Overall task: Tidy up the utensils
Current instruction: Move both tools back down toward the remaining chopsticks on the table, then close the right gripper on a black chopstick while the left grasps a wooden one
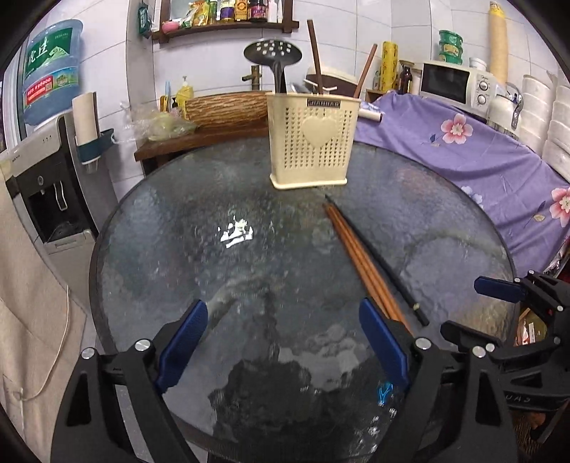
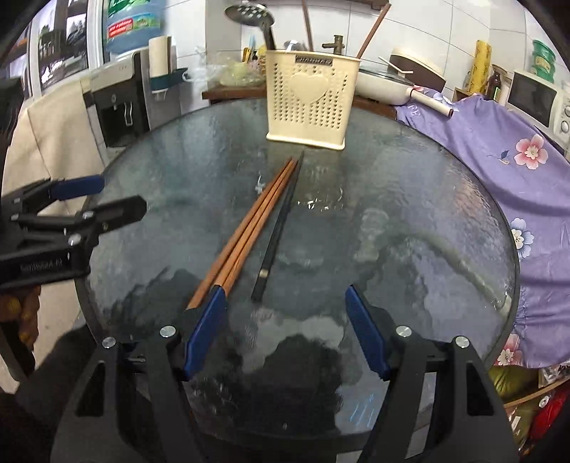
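A cream perforated utensil holder (image 1: 311,141) (image 2: 308,100) stands at the far side of the round glass table (image 1: 178,249) (image 2: 409,213). It holds a black slotted spoon (image 1: 273,53) (image 2: 250,15) and brown chopsticks (image 1: 315,53). Two brown chopsticks (image 1: 359,260) (image 2: 249,231) and one black chopstick (image 1: 381,263) (image 2: 279,228) lie on the glass in front of it. My left gripper (image 1: 283,327) is open and empty, left of the chopsticks' near ends. My right gripper (image 2: 286,318) is open and empty, just behind the black chopstick's near end.
A water dispenser (image 1: 53,171) stands left of the table. A purple floral cloth (image 1: 463,153) covers the surface on the right, with a microwave (image 1: 456,83) behind. A wooden counter (image 1: 199,139) with a pan (image 2: 384,85) lies beyond the holder.
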Demonstrator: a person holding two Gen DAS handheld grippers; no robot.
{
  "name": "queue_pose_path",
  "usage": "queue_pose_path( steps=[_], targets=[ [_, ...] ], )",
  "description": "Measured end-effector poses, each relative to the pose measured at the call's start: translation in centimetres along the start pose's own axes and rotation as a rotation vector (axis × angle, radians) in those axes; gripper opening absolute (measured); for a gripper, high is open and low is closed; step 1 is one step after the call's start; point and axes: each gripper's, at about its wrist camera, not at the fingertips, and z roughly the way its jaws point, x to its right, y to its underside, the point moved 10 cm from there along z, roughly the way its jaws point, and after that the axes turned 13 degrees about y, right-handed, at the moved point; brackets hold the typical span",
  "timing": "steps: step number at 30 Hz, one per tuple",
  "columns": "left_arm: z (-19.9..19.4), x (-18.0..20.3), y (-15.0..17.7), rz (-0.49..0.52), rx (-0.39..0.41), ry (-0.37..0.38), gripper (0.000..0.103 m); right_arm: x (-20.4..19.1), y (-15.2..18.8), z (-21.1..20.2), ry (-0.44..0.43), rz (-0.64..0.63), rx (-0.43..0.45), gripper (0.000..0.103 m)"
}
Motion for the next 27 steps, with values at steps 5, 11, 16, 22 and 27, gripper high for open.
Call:
queue_pose_path(
  steps=[5,11,16,22,27],
  targets=[
    [0.3,0.6,1.1,0.018,-0.032,0.020,0.074,-0.3,1.5,0.5,0.000,-0.005,-0.034,0.062],
    [0.4,2.1,2.2,0.048,-0.067,0.066,0.061,-0.1,1.2,1.4,-0.004,0.026,-0.047,0.054],
    [0.4,3.5,3.4,0.085,-0.108,0.121,0.054,-0.4,0.5,2.4,-0.010,0.032,-0.059,0.046],
    [0.8,5.5,4.1,0.140,-0.134,0.157,0.051,-0.3,-0.1,3.2,0.001,0.051,-0.062,0.041],
    [1.3,6.8,4.6,0.161,-0.154,0.188,0.050,0.1,-0.4,3.5,0.009,0.063,-0.057,0.033]
  ],
)
